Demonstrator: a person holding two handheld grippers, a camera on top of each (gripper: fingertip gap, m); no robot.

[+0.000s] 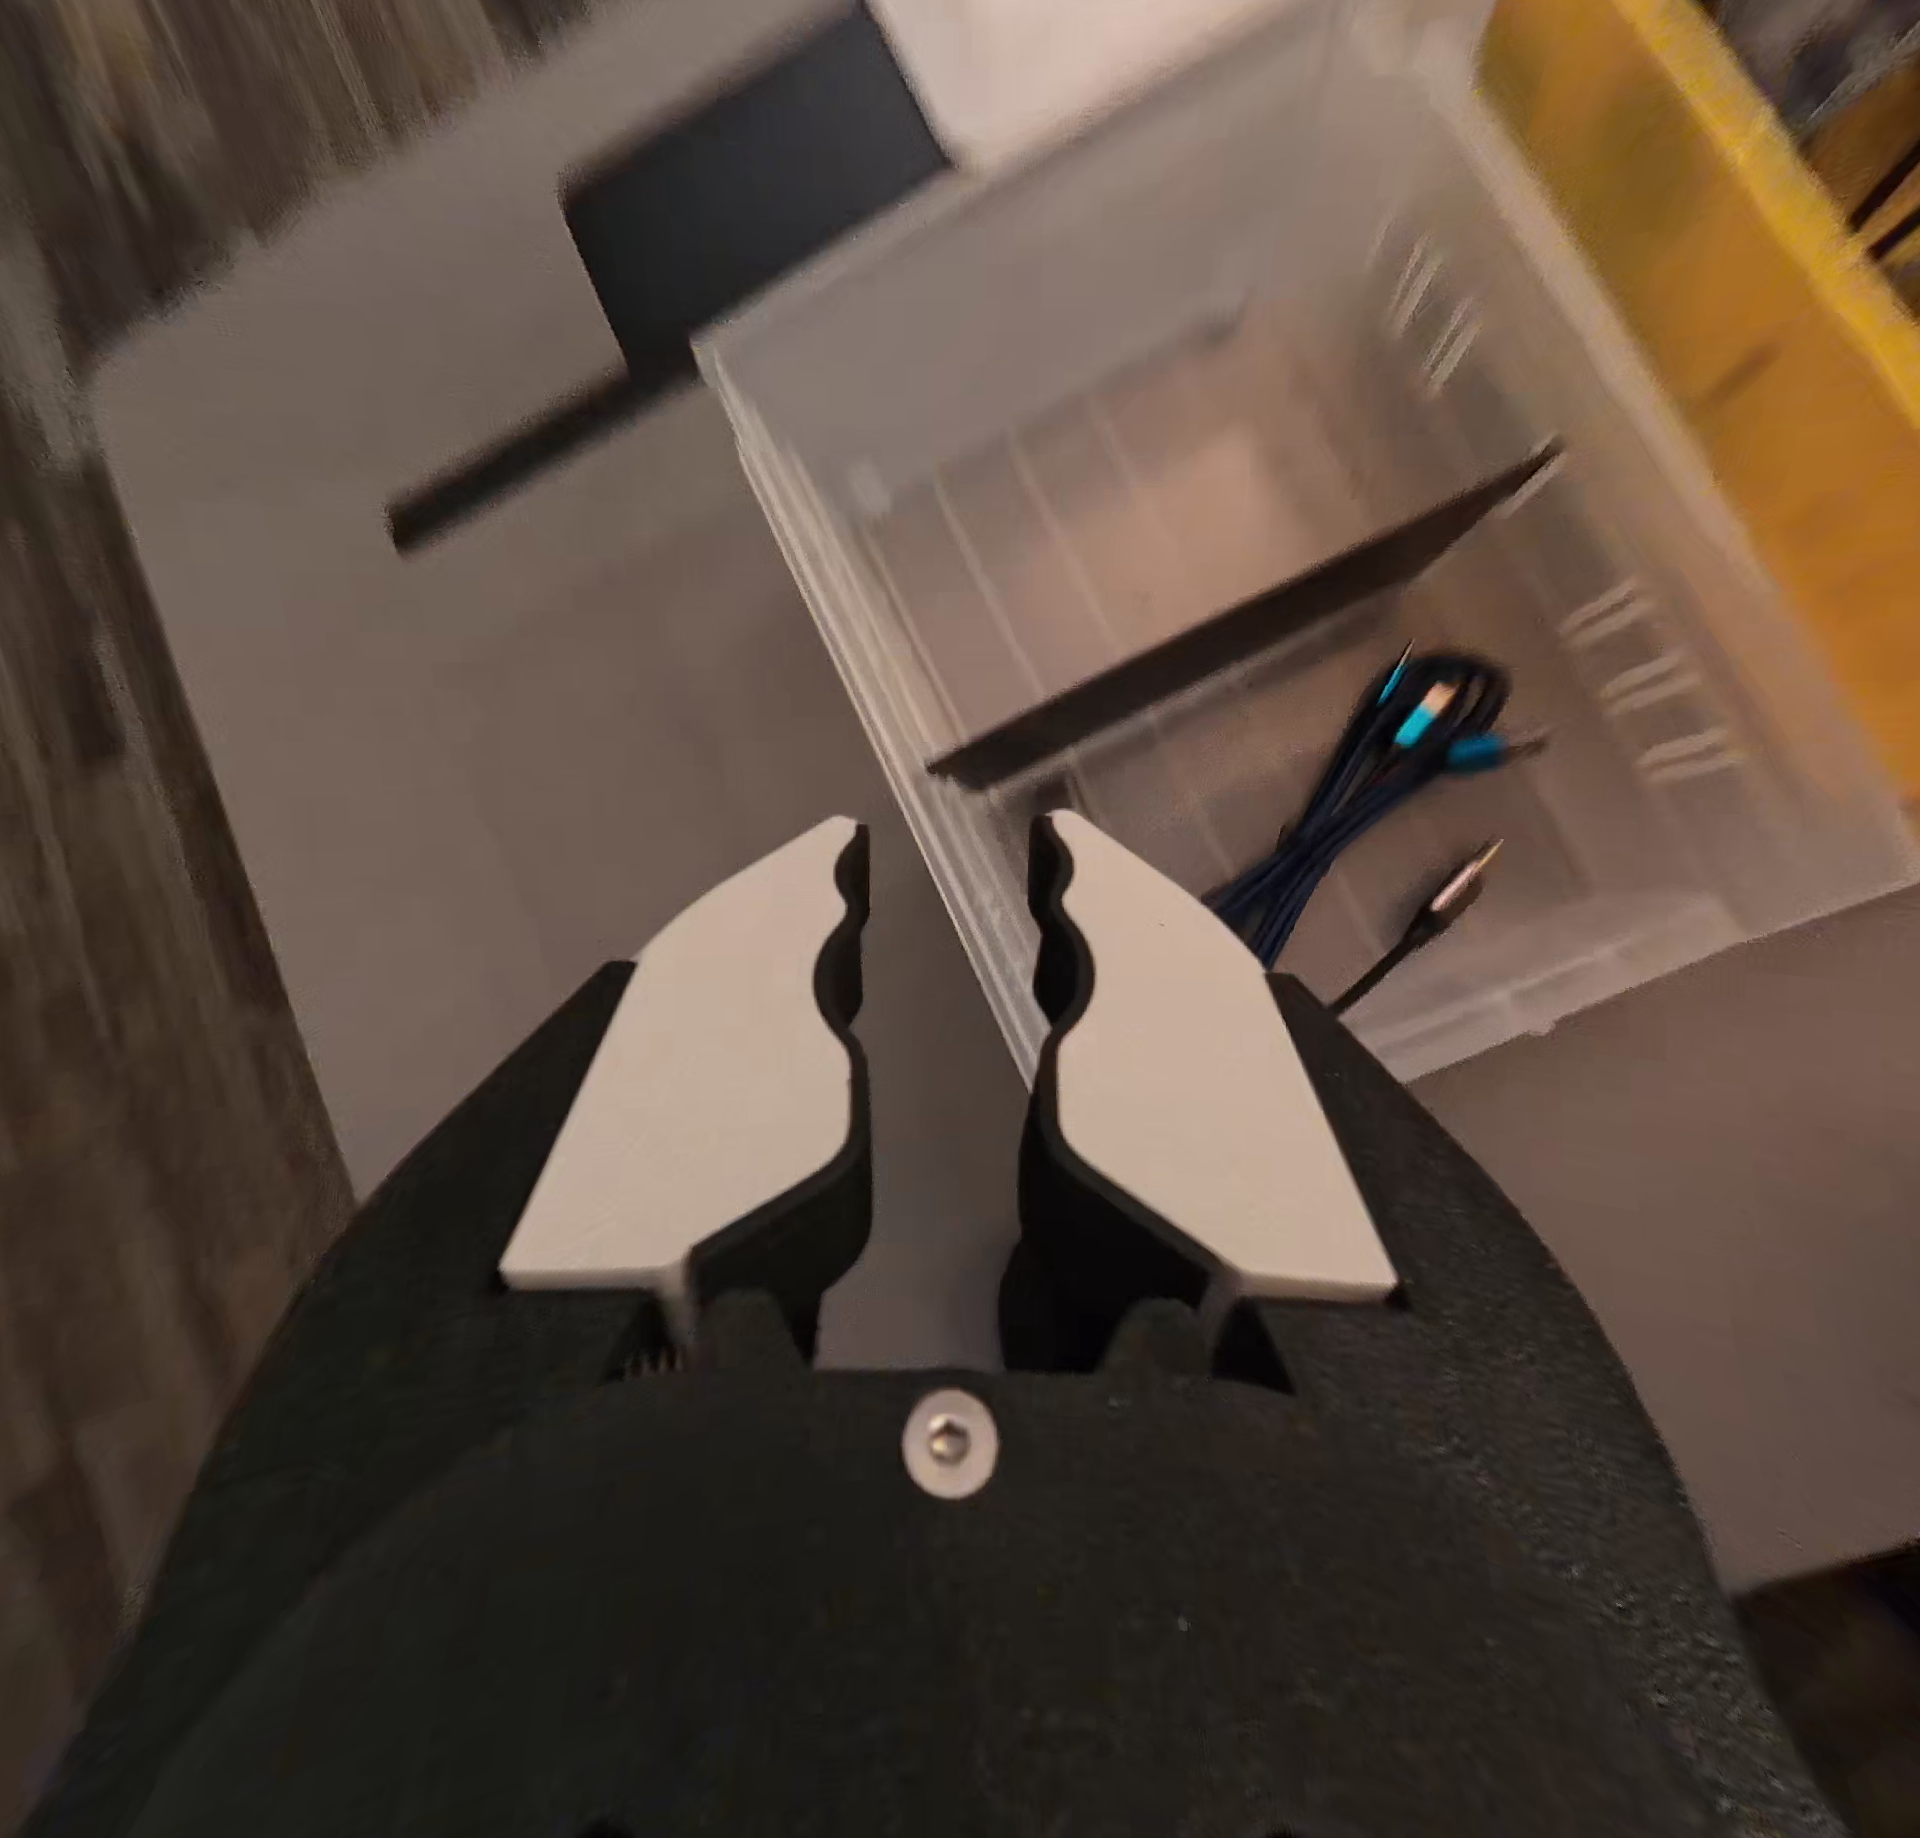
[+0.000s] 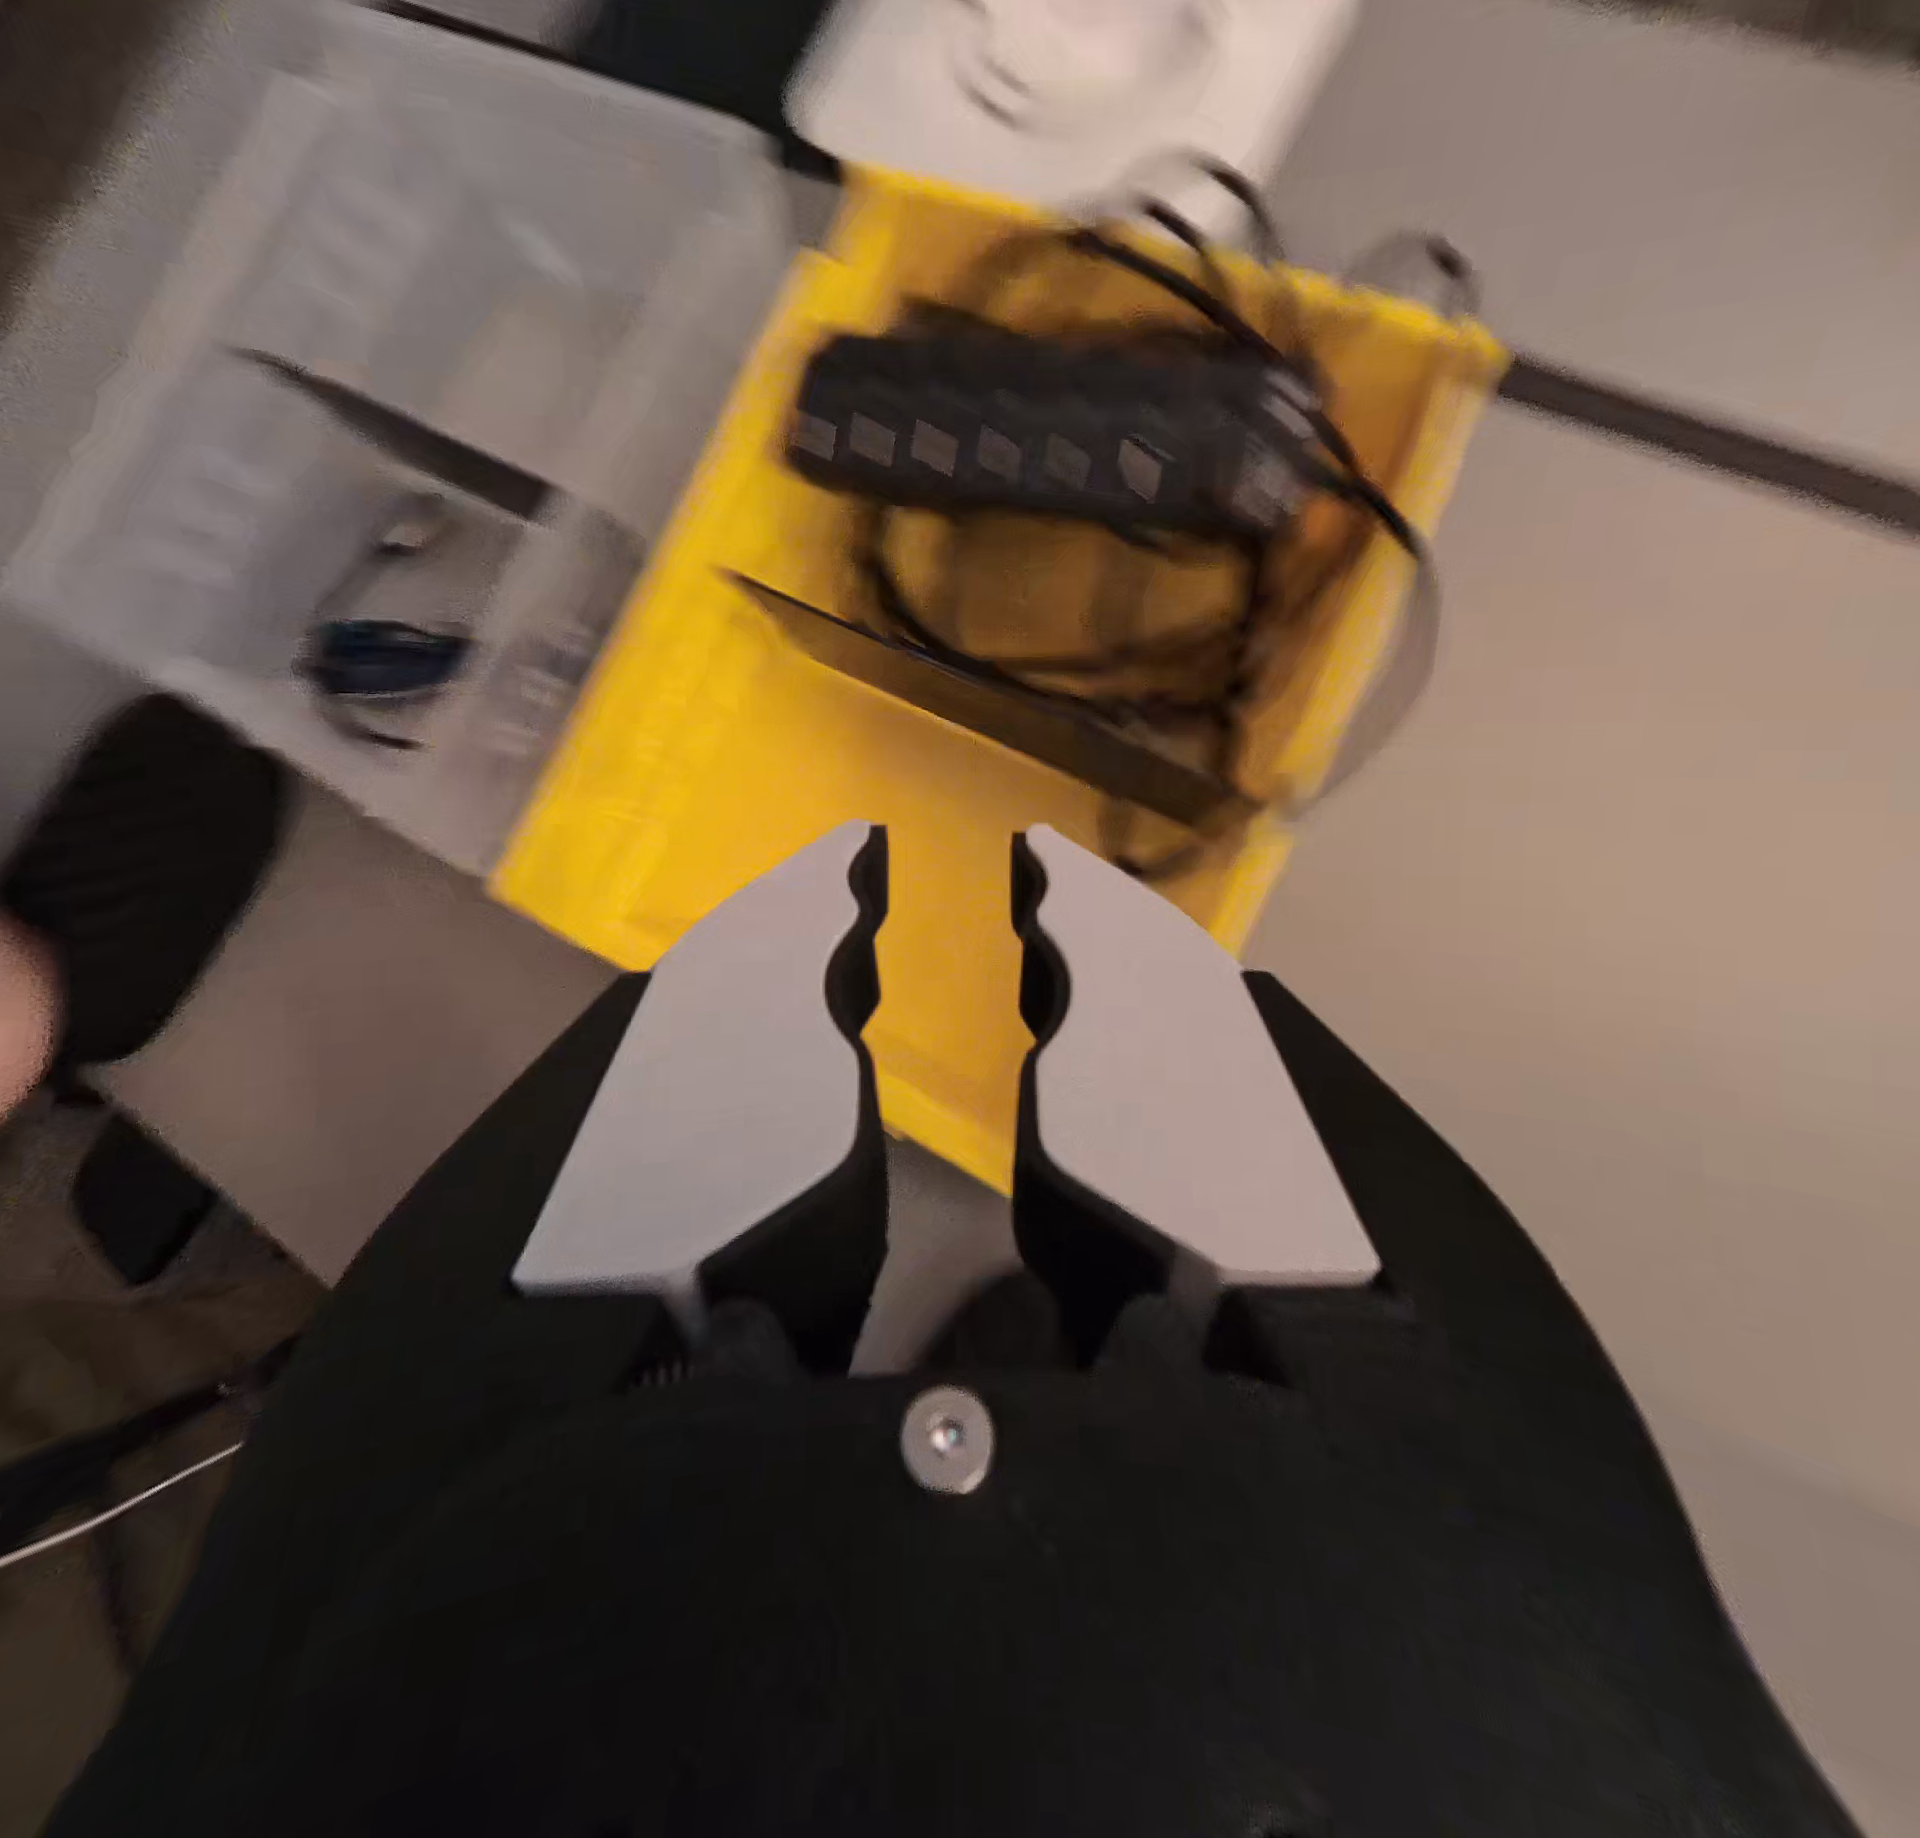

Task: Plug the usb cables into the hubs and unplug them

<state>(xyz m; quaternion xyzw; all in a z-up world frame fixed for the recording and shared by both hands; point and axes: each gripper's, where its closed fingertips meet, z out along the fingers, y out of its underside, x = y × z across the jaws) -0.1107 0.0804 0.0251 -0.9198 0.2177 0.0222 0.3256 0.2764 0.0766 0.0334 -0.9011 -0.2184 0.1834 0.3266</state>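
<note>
Yellow plastic fills the space just ahead of the right gripper (image 2: pixel 948 843): a yellow bin (image 2: pixel 665 749) holding a black USB hub (image 2: pixel 1039 438) among dark cords (both views are blurred). The left gripper (image 1: pixel 945 838) hovers over the near rim of a clear bin (image 1: pixel 862 583), blue USB cables (image 1: pixel 1371 770) lying ahead to its right. Both grippers stand parted and empty.

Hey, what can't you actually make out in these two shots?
- Right wrist view: motion blur hides whether anything is plugged into the black multi-port USB hub in the yellow plastic bin.
- Left wrist view: right edge cuts off that yellow bin; no hub shows.
- Left wrist view: the dark blue cable bundle's plug types are too small.
</note>
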